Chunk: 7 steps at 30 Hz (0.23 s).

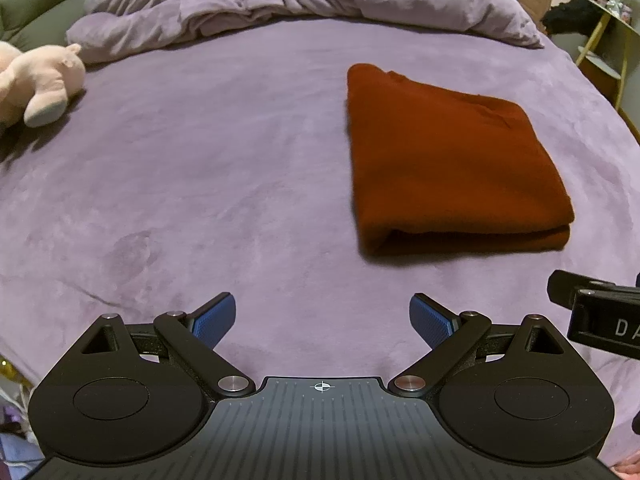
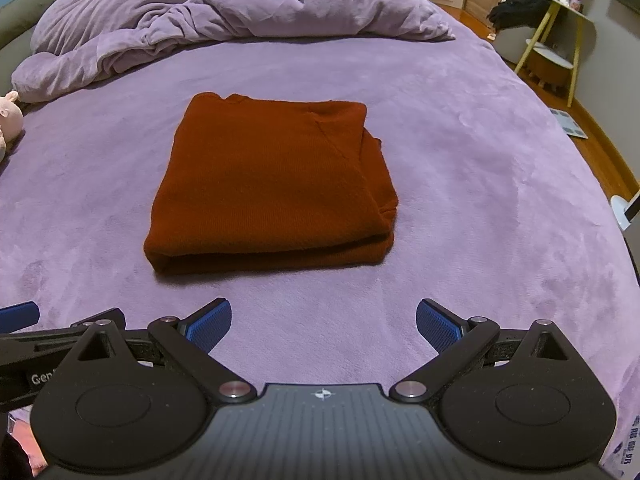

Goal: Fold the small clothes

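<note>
Folded rust garment (image 2: pixel 272 184) mid-bed (image 2: pixel 460 220), both tongs spread, clear

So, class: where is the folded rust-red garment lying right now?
The folded garment lies flat on the purple bedsheet, centred ahead of the open right gripper, with the crumpled duvet beyond it.

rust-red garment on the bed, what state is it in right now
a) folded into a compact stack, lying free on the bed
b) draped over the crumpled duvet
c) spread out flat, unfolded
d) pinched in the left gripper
a: the rust-red garment lies as a layered rectangle on the purple bed cover, and both the left gripper and right gripper are open, short of it.
</note>
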Motion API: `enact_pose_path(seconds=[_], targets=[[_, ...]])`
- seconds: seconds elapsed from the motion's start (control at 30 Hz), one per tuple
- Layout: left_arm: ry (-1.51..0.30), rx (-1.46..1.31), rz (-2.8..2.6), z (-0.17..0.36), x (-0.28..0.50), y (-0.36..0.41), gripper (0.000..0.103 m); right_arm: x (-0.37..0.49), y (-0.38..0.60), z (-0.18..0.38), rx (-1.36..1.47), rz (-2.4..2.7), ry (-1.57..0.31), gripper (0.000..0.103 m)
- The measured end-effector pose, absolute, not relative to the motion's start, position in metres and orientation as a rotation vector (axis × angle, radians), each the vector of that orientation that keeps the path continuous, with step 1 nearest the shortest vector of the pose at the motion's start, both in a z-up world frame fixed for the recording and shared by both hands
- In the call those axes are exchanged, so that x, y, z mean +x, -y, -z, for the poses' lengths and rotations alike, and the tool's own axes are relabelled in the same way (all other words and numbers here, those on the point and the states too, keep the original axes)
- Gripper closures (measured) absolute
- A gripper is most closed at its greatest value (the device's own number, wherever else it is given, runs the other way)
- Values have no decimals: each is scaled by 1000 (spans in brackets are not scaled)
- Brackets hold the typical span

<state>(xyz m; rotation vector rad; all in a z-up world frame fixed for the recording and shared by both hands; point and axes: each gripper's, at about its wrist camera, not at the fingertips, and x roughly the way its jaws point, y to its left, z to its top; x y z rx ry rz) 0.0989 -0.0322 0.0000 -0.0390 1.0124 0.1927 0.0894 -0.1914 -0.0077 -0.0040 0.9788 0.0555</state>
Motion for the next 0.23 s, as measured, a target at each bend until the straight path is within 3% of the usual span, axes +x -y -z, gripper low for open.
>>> enact_pose_path(seconds=[0.23], targets=[[-1021, -49, -192, 1, 98, 29, 6, 88, 189, 8, -9, -55, -976, 4]])
